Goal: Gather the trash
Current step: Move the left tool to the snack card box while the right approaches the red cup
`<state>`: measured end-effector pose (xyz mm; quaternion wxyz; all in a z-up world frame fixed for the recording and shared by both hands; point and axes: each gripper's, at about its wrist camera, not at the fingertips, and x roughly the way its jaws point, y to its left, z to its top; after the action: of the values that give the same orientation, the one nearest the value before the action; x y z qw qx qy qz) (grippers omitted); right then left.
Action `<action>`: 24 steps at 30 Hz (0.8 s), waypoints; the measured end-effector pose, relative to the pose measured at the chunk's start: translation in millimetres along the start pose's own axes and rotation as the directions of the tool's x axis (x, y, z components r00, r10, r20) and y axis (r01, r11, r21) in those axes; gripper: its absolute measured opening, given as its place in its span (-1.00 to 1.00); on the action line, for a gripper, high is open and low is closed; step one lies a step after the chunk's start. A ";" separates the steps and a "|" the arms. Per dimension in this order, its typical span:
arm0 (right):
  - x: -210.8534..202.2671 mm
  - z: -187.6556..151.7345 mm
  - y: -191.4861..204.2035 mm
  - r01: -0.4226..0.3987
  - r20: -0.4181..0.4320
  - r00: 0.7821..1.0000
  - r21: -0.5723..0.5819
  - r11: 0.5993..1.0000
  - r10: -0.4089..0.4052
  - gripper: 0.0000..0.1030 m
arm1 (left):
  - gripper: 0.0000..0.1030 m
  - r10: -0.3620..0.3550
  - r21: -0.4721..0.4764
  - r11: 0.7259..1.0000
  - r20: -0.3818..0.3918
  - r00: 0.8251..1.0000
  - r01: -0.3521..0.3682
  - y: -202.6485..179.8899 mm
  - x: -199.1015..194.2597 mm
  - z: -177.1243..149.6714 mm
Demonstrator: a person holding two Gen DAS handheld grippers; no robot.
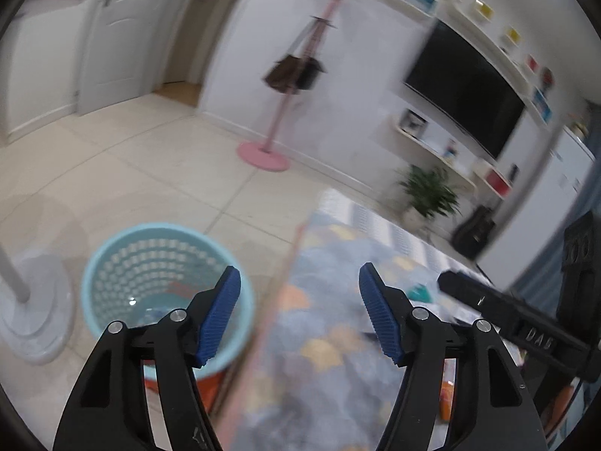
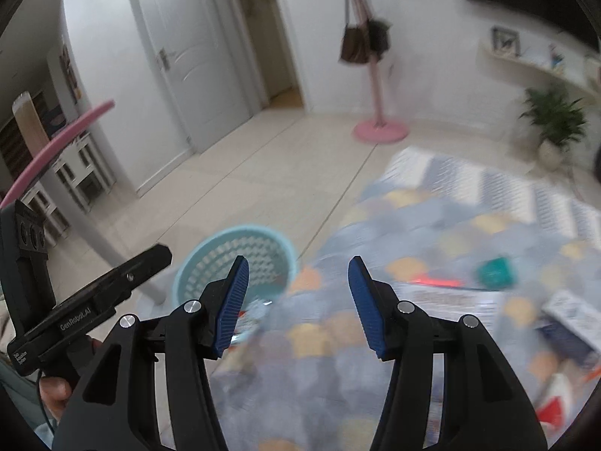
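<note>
**Both grippers empty above the litter, basket waiting at the worktop's edge**

The trash lies scattered on a worktop covered in a grey-blue cloth with orange and yellow patches [image 2: 432, 233]: a crumpled teal wrapper [image 2: 495, 271], a white printed paper sheet [image 2: 447, 300] with a red strip along its far edge, a white and dark blue carton [image 2: 571, 323], and a red and white packet [image 2: 556, 402] nearest the camera. That makes at least four pieces, though blur keeps me from a firm count.

One light blue perforated plastic waste basket [image 1: 165, 289] stands on the pale tiled floor just beside the worktop's edge, probably so pieces can be dropped straight in; something pale already lies at its bottom.

The left gripper [image 1: 299, 308] hangs between the basket and the worktop, jaws spread and holding nothing. The right gripper [image 2: 298, 300] hovers over the cloth, near the basket side, jaws likewise released and empty. Two grippers, then, both seemingly readied for a pick.

Beyond the basket stand a pink coat stand with hanging bags [image 1: 280, 112] and a green potted plant [image 1: 428, 191].
</note>
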<state>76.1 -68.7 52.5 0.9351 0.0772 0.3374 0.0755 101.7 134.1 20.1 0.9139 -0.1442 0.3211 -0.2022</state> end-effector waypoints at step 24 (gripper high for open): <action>-131.6 -149.9 -194.0 0.346 -0.095 0.938 0.242 0.907 -0.333 0.00 | 0.20 0.024 0.315 0.941 -0.427 0.904 0.124 -175.0 135.6 -132.0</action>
<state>-103.1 -269.5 -17.9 0.9073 0.1349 0.3763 -0.1303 64.6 -99.7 -82.0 0.8274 0.0525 0.4694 -0.3038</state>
